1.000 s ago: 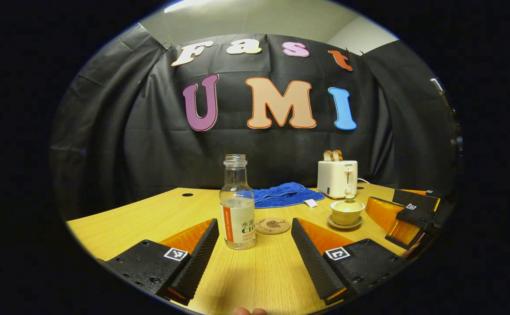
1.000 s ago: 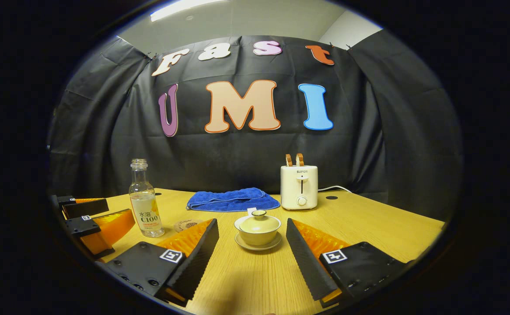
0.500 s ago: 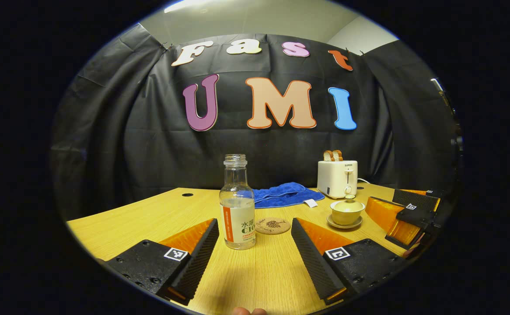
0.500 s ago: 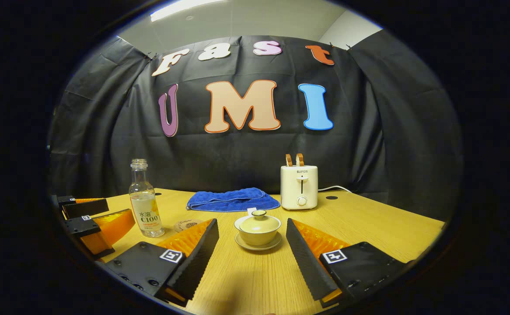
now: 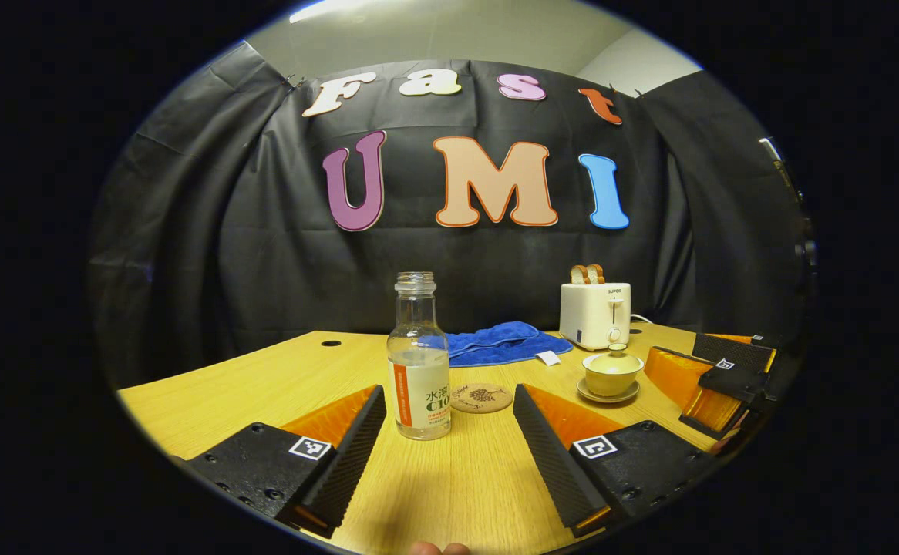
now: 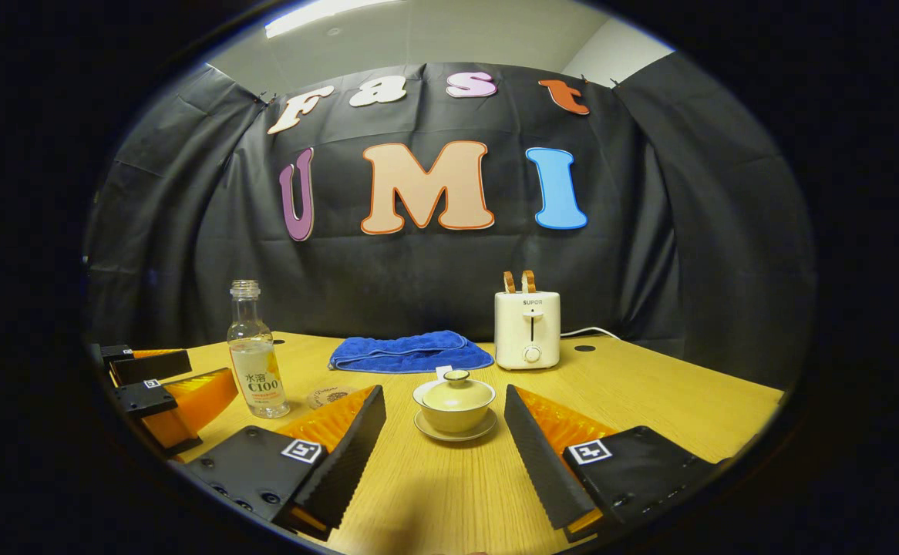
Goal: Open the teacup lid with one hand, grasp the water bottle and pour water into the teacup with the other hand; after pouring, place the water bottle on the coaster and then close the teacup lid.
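Note:
A clear, uncapped water bottle (image 5: 419,366) with a white label stands upright on the wooden table, just ahead of my open left gripper (image 5: 448,420). Right of the bottle lies a round cork coaster (image 5: 481,398). The cream teacup (image 6: 454,402) sits on its saucer with the lid (image 6: 456,391) on, straight ahead of my open right gripper (image 6: 445,428) and apart from it. In the right gripper view the bottle (image 6: 255,354) stands at the left beside the left gripper (image 6: 158,385). In the left gripper view the teacup (image 5: 611,372) and the right gripper (image 5: 715,378) are at the right.
A folded blue towel (image 6: 409,351) lies at the back of the table (image 6: 650,401). A white toaster (image 6: 527,327) with two slices of toast stands to its right, its cord trailing behind. The black cloth wall closes the back.

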{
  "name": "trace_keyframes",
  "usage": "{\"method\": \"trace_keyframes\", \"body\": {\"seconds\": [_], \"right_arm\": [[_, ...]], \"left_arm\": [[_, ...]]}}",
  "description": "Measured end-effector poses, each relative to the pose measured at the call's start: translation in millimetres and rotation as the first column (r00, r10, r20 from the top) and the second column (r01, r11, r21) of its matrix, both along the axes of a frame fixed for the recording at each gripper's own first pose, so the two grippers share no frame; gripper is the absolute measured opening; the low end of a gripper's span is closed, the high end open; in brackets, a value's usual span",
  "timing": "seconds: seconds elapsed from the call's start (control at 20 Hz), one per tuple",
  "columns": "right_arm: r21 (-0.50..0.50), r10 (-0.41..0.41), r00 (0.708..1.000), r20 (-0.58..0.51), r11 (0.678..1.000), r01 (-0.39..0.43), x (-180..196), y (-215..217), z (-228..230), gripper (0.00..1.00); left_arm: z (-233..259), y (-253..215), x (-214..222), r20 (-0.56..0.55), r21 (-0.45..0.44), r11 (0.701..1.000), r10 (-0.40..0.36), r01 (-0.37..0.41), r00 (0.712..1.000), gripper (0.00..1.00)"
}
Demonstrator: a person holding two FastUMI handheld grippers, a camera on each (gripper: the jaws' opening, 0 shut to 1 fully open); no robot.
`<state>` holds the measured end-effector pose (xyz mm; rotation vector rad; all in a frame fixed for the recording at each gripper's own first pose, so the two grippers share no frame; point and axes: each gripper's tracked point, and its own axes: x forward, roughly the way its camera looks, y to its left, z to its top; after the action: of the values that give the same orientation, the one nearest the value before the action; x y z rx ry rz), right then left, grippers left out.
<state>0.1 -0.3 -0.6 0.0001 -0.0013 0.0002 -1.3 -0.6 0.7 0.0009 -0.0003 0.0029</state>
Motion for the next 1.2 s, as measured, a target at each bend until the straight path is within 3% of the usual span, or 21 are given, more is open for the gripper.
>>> {"method": "trace_keyframes", "body": {"seconds": [0.35, 0.85, 0.95, 1.15, 1.2], "right_arm": [[0.0, -0.004, 1.0, 0.0, 1.0, 0.004, 7.8, -0.4, -0.3, 0.98], [0.0, -0.068, 0.997, -0.023, 0.998, 0.068, 113.5, -15.2, -7.3, 0.99], [0.001, -0.078, 0.996, -0.038, 0.997, 0.079, 127.0, -18.4, -10.2, 0.94], [0.0, -0.075, 0.994, -0.081, 0.997, 0.076, 137.7, -17.4, -15.7, 0.99], [0.001, -0.07, 0.993, -0.091, 0.998, 0.071, 140.6, -17.1, -18.7, 0.94]], "left_arm": [[-0.2, -0.9, 0.1, 0.001, 0.0, 1.0, -0.003, 0.003, 1.0, 0.97], [-0.2, -0.6, 0.2, 0.001, 0.0, 1.0, -0.004, 0.004, 1.0, 0.97], [-0.3, -0.4, 1.2, 0.001, -0.001, 1.0, -0.004, 0.004, 1.0, 0.98], [-0.6, -0.3, 0.1, 0.001, -0.001, 1.0, -0.004, 0.004, 1.0, 0.97], [-0.8, -0.4, 0.4, 0.001, -0.001, 1.0, -0.004, 0.004, 1.0, 0.97]]}}
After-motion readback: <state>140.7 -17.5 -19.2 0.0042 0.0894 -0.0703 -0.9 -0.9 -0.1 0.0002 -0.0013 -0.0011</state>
